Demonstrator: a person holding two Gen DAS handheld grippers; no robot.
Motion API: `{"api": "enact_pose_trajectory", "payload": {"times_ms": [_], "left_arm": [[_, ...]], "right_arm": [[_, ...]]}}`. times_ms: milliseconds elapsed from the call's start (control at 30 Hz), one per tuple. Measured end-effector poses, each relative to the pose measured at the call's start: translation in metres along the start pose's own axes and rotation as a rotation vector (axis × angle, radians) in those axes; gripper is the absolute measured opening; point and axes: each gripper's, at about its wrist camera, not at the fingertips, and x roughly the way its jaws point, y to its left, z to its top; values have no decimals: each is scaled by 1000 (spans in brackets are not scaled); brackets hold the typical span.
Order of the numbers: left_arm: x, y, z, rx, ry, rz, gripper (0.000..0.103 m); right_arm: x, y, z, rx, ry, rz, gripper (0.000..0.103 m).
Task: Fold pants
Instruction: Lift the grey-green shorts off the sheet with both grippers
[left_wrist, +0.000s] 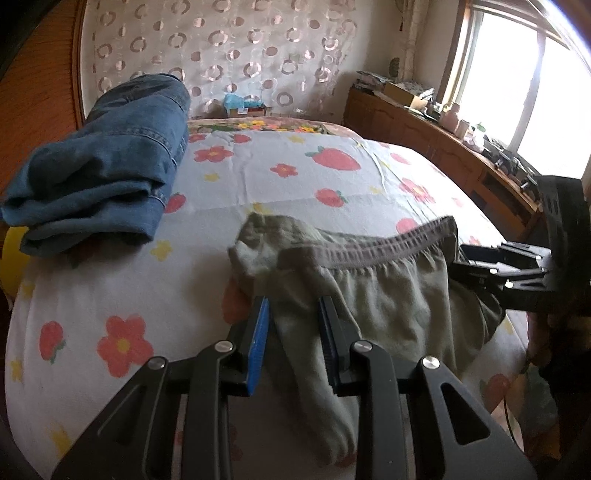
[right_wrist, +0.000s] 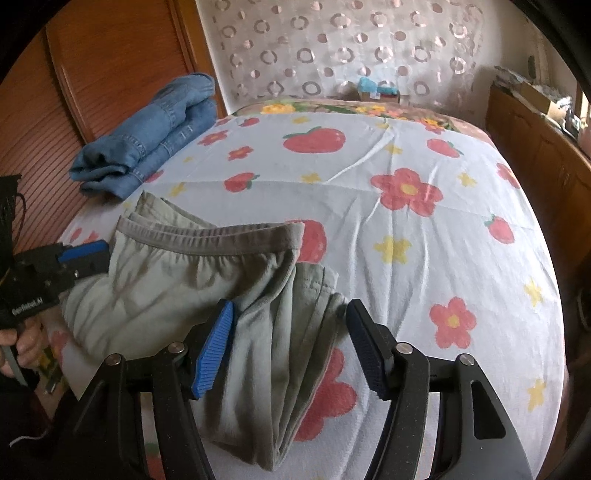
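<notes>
Lying: one pair of grey-green pants, soft knit, ribbed elastic waistband, bunched on near edge of floral bed sheet.
Left gripper: jaws apart, blue ridged pads straddling a fabric fold, not clamped.
Right gripper: jaws wide, released, cloth between.
Jeans: one folded denim stack, far left.

Pants: soft matt olive cloth, ribbed waistband, jeans: blue denim, tongs: ridged blue pads, matt black plastic
</notes>
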Motion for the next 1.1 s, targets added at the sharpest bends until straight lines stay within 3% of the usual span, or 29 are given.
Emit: {"api": "enact_pose_trajectory", "payload": {"times_ms": [100,400,767,1000,1100], "left_arm": [[1,4,6,-15,-6,-7,26],[22,9,17,-16,33,34,26],[34,12,15,3,73,79,53],[39,10,23,20,98,77,54],[39,10,22,20,89,67,54]], "right_arm": [[1,1,-2,-19,-15,-16,49],[2,1,-3,-22,-29,-18,48],[2,2,-3,-26,-29,-22,48],[3,2,-3,-29,-30,-24,48],[3,2,-3,-29,-30,-16,42]]}}
